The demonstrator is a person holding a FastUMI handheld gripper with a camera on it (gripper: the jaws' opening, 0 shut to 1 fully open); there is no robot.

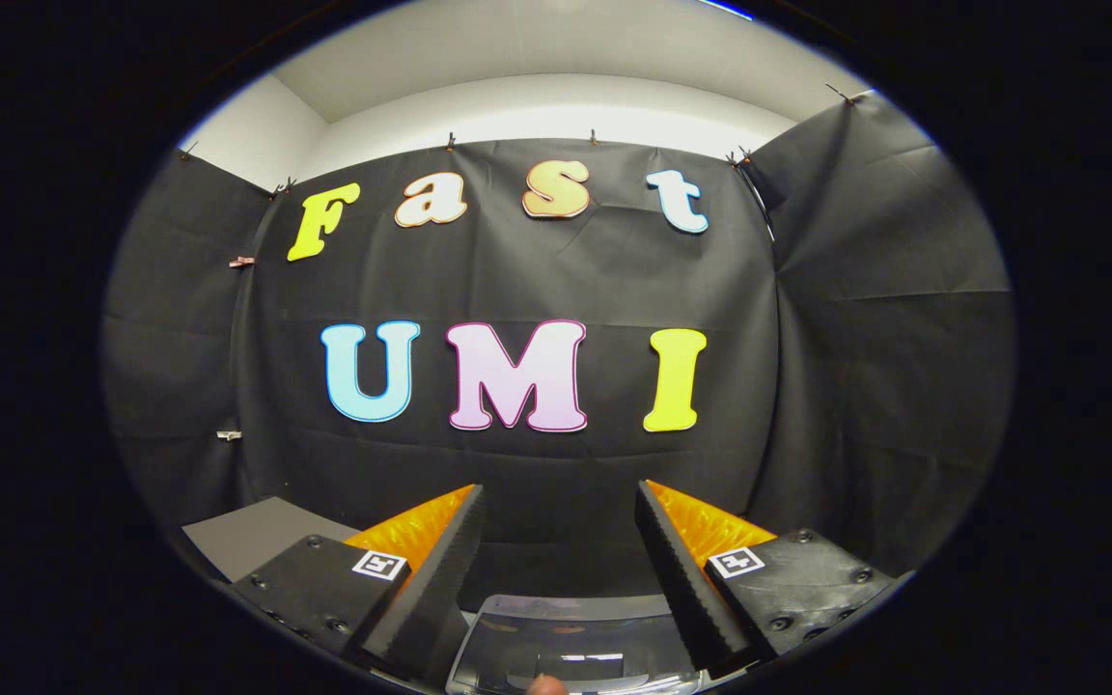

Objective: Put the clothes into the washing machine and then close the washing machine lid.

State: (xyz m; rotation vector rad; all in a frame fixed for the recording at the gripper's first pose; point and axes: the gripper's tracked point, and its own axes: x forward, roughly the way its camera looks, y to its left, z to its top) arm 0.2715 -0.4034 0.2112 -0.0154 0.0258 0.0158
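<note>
Gripper (pixel 561 507) fingers stand apart at the bottom centre of the frame, with nothing between them; the tongs are open and carry no load. Directly below and between the fingers, at the bottom edge, lies a clear, glossy panel (pixel 570 647) with a grey rim, probably the washing machine lid, though too little of it shows to be sure. A small rounded shape at the very bottom edge may be a fingertip; it cannot be confirmed. At lower left, a grey tabletop (pixel 247 536) meets the booth wall (pixel 537 463), which rises beyond the fingers across the middle of the frame. Clothes cannot be located from this moment. As a judgement: fabric is light, soft and limp; pinch a bunched fold near the middle so that loose ends do not trail. The lid, if rigid plastic, is best pushed at its front rim.
</note>
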